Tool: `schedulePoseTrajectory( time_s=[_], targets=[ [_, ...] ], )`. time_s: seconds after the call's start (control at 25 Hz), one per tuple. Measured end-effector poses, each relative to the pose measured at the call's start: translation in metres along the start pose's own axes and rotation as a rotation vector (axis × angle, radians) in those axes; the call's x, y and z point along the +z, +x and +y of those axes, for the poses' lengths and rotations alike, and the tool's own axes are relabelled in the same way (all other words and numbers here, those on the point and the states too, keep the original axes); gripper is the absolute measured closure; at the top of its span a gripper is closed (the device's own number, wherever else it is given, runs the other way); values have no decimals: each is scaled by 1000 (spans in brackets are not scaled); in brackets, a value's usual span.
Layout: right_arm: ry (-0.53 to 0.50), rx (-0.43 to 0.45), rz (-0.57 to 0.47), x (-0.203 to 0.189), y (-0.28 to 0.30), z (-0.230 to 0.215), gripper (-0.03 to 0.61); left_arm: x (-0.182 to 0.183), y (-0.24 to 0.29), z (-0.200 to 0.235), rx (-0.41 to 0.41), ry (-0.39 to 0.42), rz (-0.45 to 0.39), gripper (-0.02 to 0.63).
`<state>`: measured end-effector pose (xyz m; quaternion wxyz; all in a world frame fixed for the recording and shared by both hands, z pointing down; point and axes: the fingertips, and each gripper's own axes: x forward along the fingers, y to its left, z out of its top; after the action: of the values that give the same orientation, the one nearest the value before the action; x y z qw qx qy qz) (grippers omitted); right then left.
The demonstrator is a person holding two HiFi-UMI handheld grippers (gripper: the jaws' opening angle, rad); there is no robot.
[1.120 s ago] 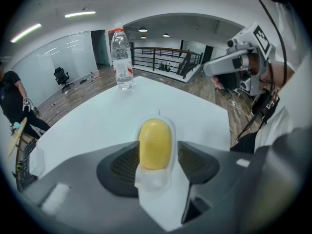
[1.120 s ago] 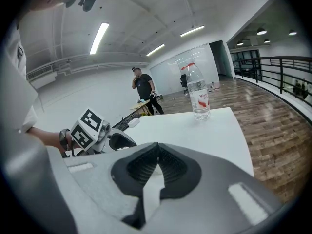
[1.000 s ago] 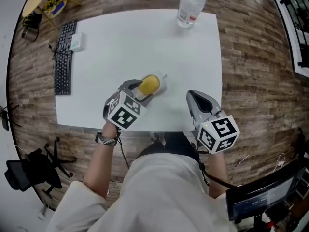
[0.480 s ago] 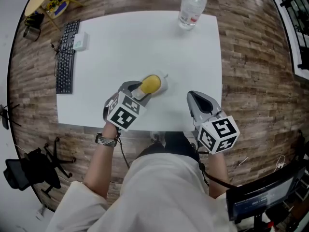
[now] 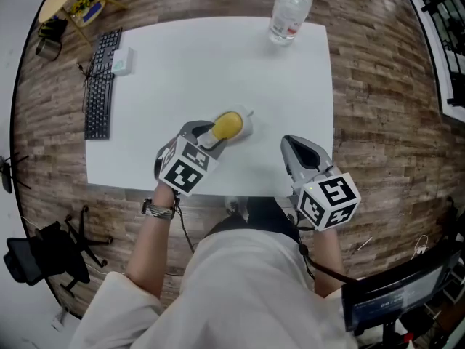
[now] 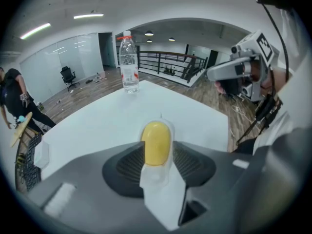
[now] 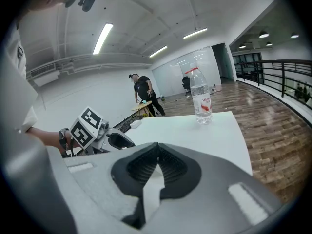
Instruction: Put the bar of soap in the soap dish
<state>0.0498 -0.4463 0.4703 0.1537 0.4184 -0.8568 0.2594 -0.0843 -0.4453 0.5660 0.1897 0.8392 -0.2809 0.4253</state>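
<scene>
A yellow oval bar of soap (image 5: 227, 124) lies in a small whitish soap dish (image 5: 245, 126) near the table's front edge. My left gripper (image 5: 212, 133) reaches it from the near side. In the left gripper view the bar of soap (image 6: 156, 142) sits between the ribbed pads (image 6: 127, 165) with its far end sticking out past them. The left gripper (image 6: 157, 152) has just been closing its jaws, and the pads now meet the soap's sides. My right gripper (image 5: 296, 148) hovers at the front right of the table. Seen from its own camera, the right gripper (image 7: 157, 163) is shut on nothing.
A clear water bottle (image 5: 288, 9) stands at the far edge of the white table (image 5: 182, 64). A black keyboard (image 5: 96, 97) and a small white box (image 5: 120, 62) lie along the left edge. A person (image 7: 141, 94) stands far back in the room.
Neither hand nor the soap has shifted place. In the head view the left jaws look about the same around the soap.
</scene>
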Motion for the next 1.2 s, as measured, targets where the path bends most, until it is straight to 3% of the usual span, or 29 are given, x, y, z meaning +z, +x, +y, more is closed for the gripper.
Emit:
schedulePoseTrajectory(
  time_s=[0.4,0.72,0.88,1.2],
  targets=[
    [5,-8,0,-4,-7,-5,575,2,0,-5,14,22,14,488],
    [2,-4,-1,-6,-8,0,575,2,-2,-6,20,20,5,506],
    [0,-5,-6,-5,-10,0,575,4,-7,0,68,5,-11,570],
    [4,-4,-8,-5,-8,1,575,5,-10,2,73,1,-13,574]
  ],
)
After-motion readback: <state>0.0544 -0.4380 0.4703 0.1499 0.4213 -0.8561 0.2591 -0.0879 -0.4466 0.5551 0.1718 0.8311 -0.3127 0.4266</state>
